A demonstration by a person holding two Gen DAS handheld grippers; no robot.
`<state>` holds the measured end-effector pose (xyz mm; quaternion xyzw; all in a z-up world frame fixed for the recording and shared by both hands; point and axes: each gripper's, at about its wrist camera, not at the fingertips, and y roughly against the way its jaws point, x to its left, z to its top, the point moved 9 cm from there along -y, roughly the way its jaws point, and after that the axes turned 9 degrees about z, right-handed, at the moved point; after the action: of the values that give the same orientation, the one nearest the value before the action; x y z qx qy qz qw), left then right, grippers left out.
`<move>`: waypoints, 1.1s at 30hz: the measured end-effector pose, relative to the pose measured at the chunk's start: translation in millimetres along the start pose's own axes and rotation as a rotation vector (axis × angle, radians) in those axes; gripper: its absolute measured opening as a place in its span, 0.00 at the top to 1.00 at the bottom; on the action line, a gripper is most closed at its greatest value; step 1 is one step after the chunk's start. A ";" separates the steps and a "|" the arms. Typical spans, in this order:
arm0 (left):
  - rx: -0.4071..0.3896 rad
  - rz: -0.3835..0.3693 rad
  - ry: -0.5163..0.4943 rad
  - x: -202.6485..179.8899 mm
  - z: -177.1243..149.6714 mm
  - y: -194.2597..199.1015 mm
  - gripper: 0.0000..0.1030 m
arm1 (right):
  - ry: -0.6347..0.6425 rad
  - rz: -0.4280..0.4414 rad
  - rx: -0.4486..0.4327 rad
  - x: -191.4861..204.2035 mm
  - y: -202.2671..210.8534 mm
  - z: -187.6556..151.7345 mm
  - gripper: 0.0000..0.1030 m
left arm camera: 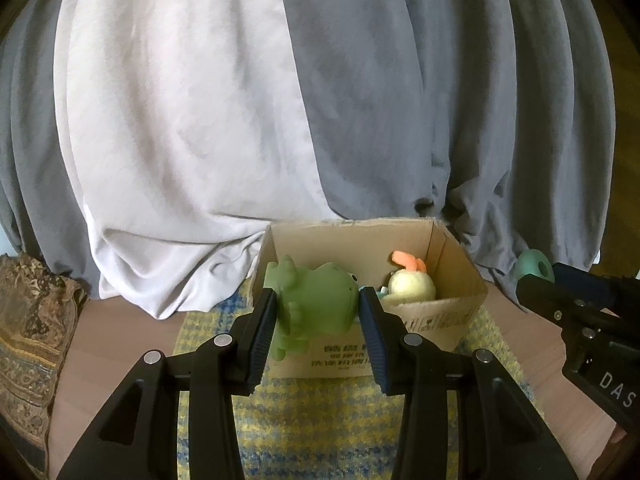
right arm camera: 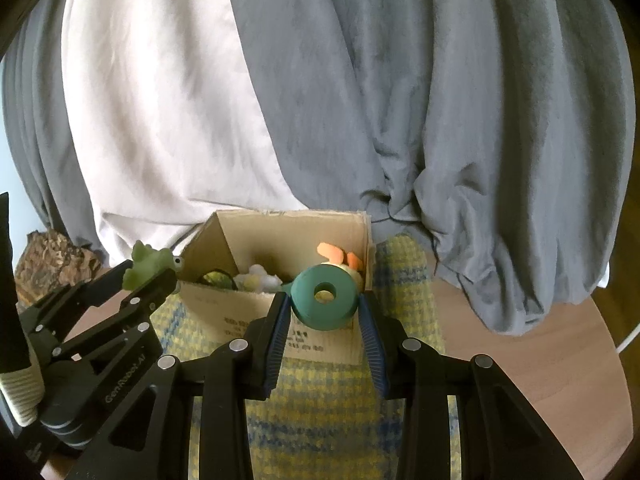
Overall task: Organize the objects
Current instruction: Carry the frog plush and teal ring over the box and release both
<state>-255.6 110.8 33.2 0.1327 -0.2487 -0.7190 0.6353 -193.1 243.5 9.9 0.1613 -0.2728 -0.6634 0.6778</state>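
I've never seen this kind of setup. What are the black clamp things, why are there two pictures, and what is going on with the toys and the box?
The black clamps are hand-held grippers, one in each of a person's hands, each with a camera looking forward along its jaws. So there are two pictures, one per gripper.

The left gripper has its jaws closed on a green rubber frog toy. The right gripper has its jaws closed on a teal ring.

Both are held in front of an open cardboard box standing on a yellow and blue mat on a wooden surface. A yellow plush chick with orange parts lies in the box. Grey and white curtains hang behind.
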 end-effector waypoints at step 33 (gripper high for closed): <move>0.068 -0.024 0.010 -7.5 27.4 -81.0 0.59 | -0.063 0.048 0.091 -21.9 -80.0 30.8 0.65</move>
<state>-337.0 128.9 12.6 0.1610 -0.2682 -0.7170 0.6230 -275.4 264.2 -15.3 0.1644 -0.3277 -0.6388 0.6764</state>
